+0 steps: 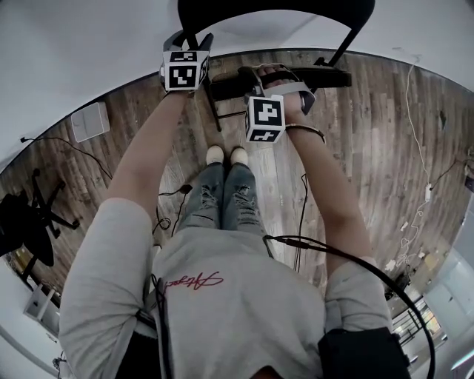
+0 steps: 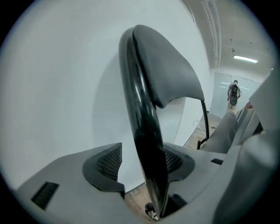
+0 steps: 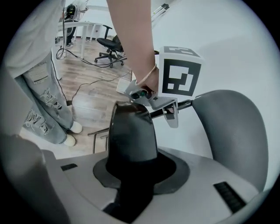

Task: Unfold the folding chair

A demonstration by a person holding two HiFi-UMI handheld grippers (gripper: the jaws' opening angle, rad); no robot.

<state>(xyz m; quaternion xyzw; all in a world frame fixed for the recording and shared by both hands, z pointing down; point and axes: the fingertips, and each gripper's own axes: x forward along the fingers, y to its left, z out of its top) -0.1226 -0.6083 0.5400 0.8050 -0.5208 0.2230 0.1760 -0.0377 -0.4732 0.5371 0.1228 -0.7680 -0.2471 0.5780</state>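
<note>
In the head view, the folding chair (image 1: 337, 77) is standing at the top of the frame, close against a white wall (image 1: 89, 44), with its black backrest (image 1: 274, 11) rising above its seat (image 1: 226, 85); the left gripper (image 1: 189, 41) is reaching onto the frame beside the backrest's left end; the right gripper (image 1: 270, 76) is sitting on the seat's near edge; the person's shoes (image 1: 227, 155) are standing just short of the chair; cables (image 1: 304, 215) are trailing across the wooden floor (image 1: 370, 148); a white box (image 1: 90, 121) is lying off to the left; an office chair (image 1: 29, 218) is standing further left, well apart.

In the left gripper view, the glossy frame tube (image 2: 140, 113) is running upright between the jaws; they are standing spread and not pinching it, with wall showing between the tube and the left-hand jaw; the backrest is curving away to the right.

In the right gripper view, the jaws are clenching the seat's dark edge; beyond it the left gripper is resting at the tube, partly blocking the backrest; ripped jeans (image 3: 41, 113) are filling the left side.
</note>
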